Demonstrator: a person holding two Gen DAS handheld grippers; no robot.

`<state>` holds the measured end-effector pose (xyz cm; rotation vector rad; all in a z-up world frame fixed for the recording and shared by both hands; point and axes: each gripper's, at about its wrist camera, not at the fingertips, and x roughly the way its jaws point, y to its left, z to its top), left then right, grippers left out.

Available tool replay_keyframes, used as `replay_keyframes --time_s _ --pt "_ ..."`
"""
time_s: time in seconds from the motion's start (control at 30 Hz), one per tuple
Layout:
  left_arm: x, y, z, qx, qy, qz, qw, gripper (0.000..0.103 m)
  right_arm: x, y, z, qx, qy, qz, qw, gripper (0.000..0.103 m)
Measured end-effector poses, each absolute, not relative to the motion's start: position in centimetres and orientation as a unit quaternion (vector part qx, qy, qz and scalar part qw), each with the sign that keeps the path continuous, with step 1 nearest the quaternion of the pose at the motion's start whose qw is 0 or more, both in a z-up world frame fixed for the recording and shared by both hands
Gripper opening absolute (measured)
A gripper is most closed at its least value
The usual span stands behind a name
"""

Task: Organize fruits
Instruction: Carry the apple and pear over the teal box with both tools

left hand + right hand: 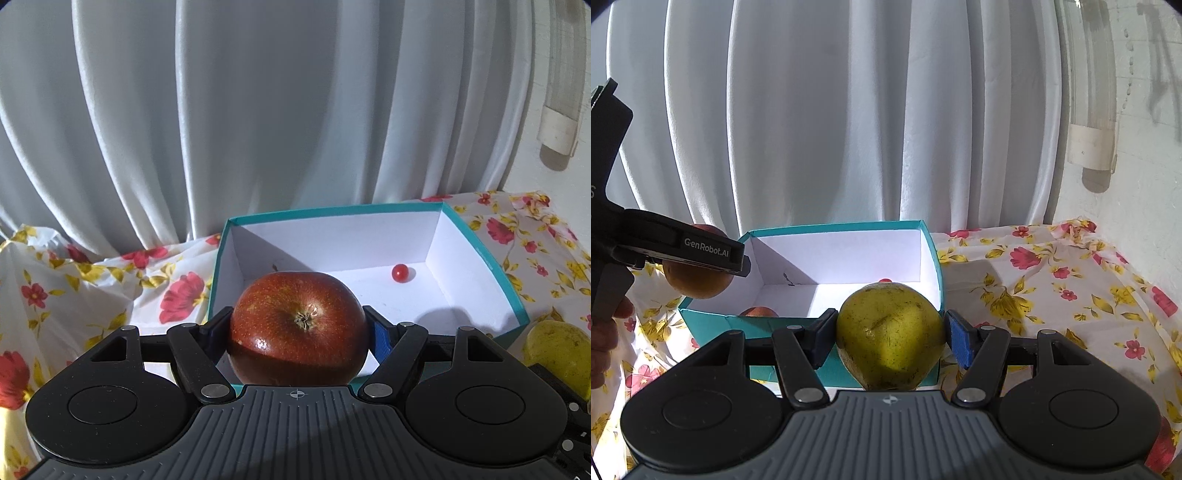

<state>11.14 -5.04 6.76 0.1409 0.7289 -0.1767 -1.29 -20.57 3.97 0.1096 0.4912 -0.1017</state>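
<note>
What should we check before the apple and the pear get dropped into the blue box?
1. Left gripper holds the red apple snugly between its fingers: ok.
2. Right gripper holds the yellow-green pear: ok.
3. Teal box is open, with bare floor left: ok.
4. Apple is over the box's near edge: ok.
5. Pear is past the box wall: cannot tell; in the right wrist view it sits in front of the wall.
6. Little red fruit in the box is away from the apple: ok.
</note>
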Motion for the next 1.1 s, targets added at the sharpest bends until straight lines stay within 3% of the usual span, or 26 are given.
replay_keyframes --time_s 1.1 --pt "16.7 -8.1 0.9 0.088 0.385 -0.087 0.915 0.078 0.0 -21.4 5.1 0.054 0.225 -0.077 0.970 0.062"
